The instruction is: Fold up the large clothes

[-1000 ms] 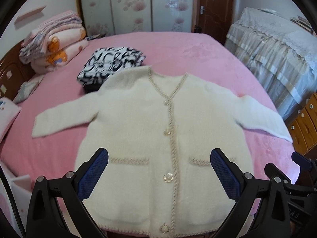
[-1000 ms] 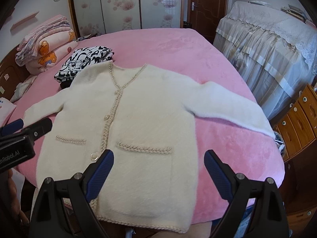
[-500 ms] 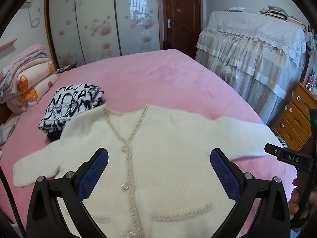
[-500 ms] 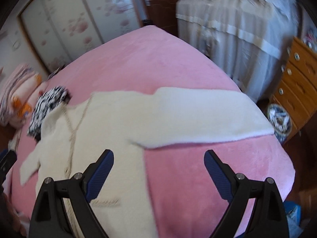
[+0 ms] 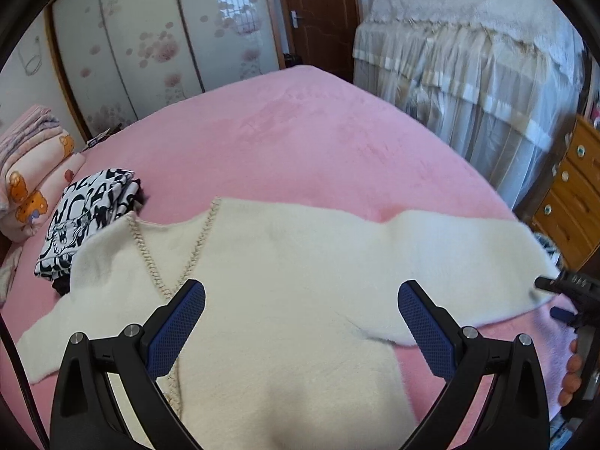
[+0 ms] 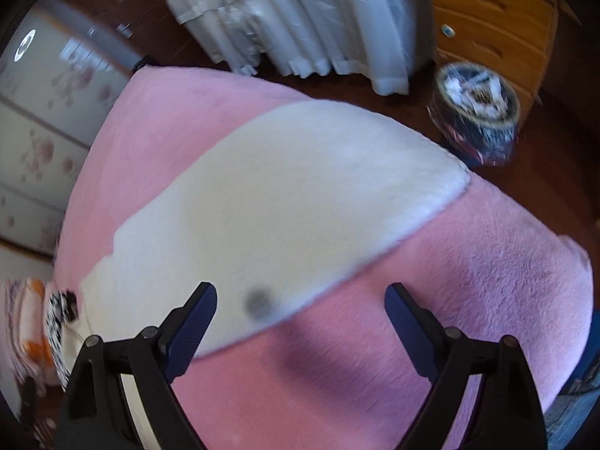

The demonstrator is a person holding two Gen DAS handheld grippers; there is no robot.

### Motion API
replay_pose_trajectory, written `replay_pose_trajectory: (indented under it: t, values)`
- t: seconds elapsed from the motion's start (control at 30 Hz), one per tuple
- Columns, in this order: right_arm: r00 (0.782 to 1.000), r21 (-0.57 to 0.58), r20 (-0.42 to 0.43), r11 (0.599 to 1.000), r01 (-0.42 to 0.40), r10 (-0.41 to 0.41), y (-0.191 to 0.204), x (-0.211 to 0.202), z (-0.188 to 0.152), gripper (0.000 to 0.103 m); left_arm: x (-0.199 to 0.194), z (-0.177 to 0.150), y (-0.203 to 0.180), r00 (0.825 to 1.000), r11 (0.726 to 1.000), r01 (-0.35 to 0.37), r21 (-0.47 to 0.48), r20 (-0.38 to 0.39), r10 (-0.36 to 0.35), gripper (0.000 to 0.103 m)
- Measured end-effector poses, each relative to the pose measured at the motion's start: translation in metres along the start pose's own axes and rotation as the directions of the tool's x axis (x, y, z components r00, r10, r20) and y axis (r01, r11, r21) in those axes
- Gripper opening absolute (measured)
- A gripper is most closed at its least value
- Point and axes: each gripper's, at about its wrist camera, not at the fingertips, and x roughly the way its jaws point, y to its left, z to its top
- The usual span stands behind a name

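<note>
Both claws, left and right, have swung toward one cardigan's sleeve on the bed, both spread wide, empty.

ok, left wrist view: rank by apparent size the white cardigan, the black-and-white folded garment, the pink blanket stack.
1. white cardigan, largest by far, though it lies nearest the camera.
2 and 3. black-and-white folded garment and pink blanket stack: they look alike in size, and the stack is cut by the frame edge, so no ranking.
</note>
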Motion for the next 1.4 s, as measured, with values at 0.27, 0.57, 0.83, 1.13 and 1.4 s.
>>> replay_pose_trajectory:
  t: [0.27, 0.57, 0.83, 1.13, 1.4]
  values:
    - [0.993, 0.069, 0.076, 0.994, 0.089, -0.094, -0.006, 0.012, 0.023, 0.050, 0.036, -0.021, -0.012, 0.991, 0.997, 0.070, 0.021, -0.120, -0.066, 0.102]
    - [0.946, -0.258, 0.320, 0.966, 0.026, 0.060, 0.087, -0.045, 0.002, 0.009, 0.019, -0.050, 0.044, 0.986, 0.993, 0.099, -0.071, -0.129, -0.107, 0.102]
    - [0.955, -0.727, 0.142, 0.682, -0.076, 0.259, 0.220, -0.032, -0.125, 0.009, 0.017, -0.081, 0.112, 0.987, 0.979, 0.054, -0.196, -0.137, -0.081, 0.102]
    - [0.997, -0.811, -0.005, 0.582, -0.050, 0.079, 0.208, 0.044, -0.214, 0.036, 0.049, -0.119, 0.149, 0.970, 0.952, 0.085, -0.296, -0.193, -0.147, 0.102]
    - [0.990, -0.800, -0.014, 0.593, -0.093, 0.137, 0.193, 0.011, -0.215, 0.063, 0.077, -0.133, 0.149, 0.941, 0.909, 0.120, -0.400, -0.247, -0.233, 0.100]
